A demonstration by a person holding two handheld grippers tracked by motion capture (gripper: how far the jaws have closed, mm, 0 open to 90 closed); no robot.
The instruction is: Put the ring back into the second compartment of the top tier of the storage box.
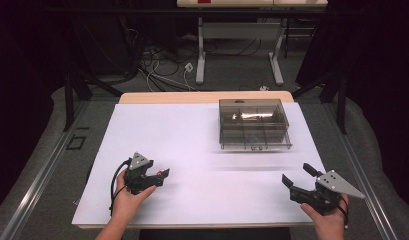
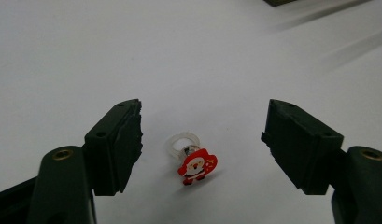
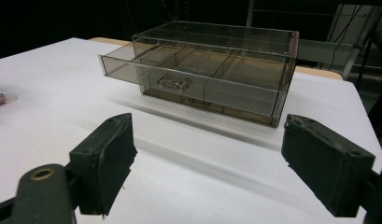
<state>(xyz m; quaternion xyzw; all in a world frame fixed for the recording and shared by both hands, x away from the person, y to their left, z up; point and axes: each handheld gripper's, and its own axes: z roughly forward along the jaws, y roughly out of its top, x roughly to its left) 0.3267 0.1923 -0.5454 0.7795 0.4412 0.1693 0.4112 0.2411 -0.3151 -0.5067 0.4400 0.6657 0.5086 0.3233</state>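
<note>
Behind Santa ring (image 2: 192,161), clear drawer box (image 1: 253,123), drawer ajar

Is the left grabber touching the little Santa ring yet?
Apart. The left gripper view shows the Santa ring lying on white table between the left gripper pads, gaps both sides.

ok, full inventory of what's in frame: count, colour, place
Santa ring: 1, clear band with red and white Santa, on the sheet between the left gripper's jaws, untouched.
Drawer box: 1, smoky clear plastic, far right of the sheet; top drawer pulled partly out.
Sheet: 1, white, covering the table.
Table: 1, light wood, edge showing beyond the sheet.
Left gripper: 1, black, near left, jaws open.
Right gripper: 1, black, near right, jaws open, nothing between them.
Hands: 2, left hand, right hand.
</note>
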